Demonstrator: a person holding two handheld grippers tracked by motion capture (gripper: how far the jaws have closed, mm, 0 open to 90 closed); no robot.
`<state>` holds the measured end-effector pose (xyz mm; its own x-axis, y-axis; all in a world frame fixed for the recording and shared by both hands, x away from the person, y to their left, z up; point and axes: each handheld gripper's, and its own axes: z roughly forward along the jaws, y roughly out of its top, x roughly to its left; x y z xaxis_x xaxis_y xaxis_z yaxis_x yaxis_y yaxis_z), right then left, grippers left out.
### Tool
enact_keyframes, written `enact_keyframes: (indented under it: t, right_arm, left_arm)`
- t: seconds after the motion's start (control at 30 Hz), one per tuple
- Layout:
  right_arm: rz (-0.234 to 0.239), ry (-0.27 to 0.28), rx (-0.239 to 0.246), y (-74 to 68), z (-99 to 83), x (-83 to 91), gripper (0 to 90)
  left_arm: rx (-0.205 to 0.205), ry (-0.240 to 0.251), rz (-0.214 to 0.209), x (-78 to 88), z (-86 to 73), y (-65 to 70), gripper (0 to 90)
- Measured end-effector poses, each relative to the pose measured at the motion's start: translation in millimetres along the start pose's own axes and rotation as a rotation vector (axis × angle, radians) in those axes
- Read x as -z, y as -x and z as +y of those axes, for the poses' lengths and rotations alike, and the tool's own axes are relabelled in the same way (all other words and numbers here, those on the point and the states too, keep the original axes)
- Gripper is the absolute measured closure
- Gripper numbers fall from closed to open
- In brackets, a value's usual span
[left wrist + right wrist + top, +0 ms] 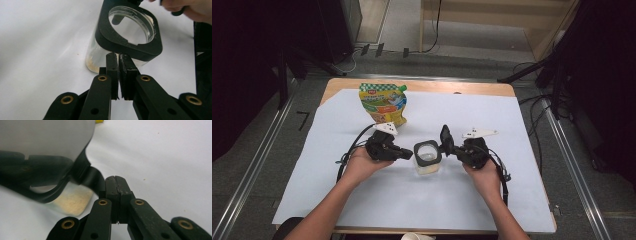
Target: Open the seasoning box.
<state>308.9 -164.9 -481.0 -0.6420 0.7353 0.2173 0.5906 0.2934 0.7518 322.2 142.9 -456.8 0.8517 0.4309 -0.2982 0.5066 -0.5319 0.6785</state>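
A clear jar [428,160] with a black collar around its mouth [130,45] stands on the white sheet between both hands; pale yellow powder lies at its bottom [72,203]. Its black flip lid [445,136] stands open on the right side. My left gripper [410,154] is shut with nothing between its jaws, and its tips [118,56] sit right at the collar's near lower edge. My right gripper [449,148] is also shut, its tips [116,179] beside the lid's black hinge strap [93,176]; I see nothing pinched between them.
A green and yellow spouted pouch [383,102] stands upright behind the left hand. The white sheet [512,125] covers a wooden table [452,86]. A white rounded object [418,236] pokes in at the near edge. Cables trail from both grippers.
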Motion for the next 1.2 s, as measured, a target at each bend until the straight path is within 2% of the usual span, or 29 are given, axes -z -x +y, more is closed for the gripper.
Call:
enact_keyframes:
  t: [0.1,0.2,0.33,0.4,0.5,0.63,0.7,0.73,0.83,0.87,0.9,1.0,1.13,1.2]
  right_arm:
    - [0.016,0.011,-0.022,-4.7,-3.5,10.6,90.0]
    - [0.027,0.014,-0.013,-12.9,-7.2,20.5,90.0]
    - [0.035,0.023,-0.014,-18.5,-11.1,29.4,90.0]
    - [0.036,0.015,-0.006,-21.5,-15.0,33.2,89.3]
    - [0.045,0.002,-0.009,-24.3,-20.1,35.5,88.1]
    - [0.062,-0.012,0.001,-29.8,-26.1,37.7,83.3]
    - [0.08,-0.016,0.003,-32.9,-28.1,38.5,78.0]
    - [0.089,-0.014,-0.001,-34.8,-28.6,39.0,75.5]
    - [0.098,-0.013,0.012,-38.7,-29.7,39.9,68.8]
    - [0.1,-0.012,0.016,-39.3,-30.0,39.6,67.2]
    - [0.101,-0.011,0.022,-40.2,-30.1,39.4,65.2]
    - [0.118,-0.011,0.024,-41.1,-30.2,37.2,61.3]
    - [0.126,-0.018,0.033,-44.1,-30.3,34.9,59.7]
    - [0.131,-0.017,0.04,-45.8,-30.2,34.4,58.9]
  left_arm:
    - [0.006,0.011,0.014,3.8,-0.1,-4.0,86.9]
    - [0.036,0.034,0.016,11.0,-0.8,-10.4,83.6]
    - [0.055,0.056,0.022,19.8,-2.5,-19.9,80.7]
    - [0.047,0.061,0.037,23.6,-2.3,-22.7,76.4]
    - [0.069,0.097,0.053,30.7,-2.5,-26.8,69.9]
    - [0.09,0.121,0.091,42.6,-4.5,-35.2,58.7]
    - [0.109,0.149,0.087,49.2,-5.3,-39.9,57.3]
    - [0.114,0.147,0.086,52.0,-4.7,-41.6,55.7]
    - [0.091,0.133,0.122,58.2,-3.2,-43.8,49.2]
    - [0.084,0.121,0.157,59.9,-2.3,-43.3,47.6]
    - [0.076,0.119,0.176,61.2,-2.6,-42.9,47.8]
    - [0.062,0.118,0.173,65.8,-3.2,-45.0,50.4]
    - [0.072,0.123,0.153,75.1,-1.1,-50.1,54.2]
    - [0.087,0.122,0.146,79.7,0.3,-54.6,52.7]
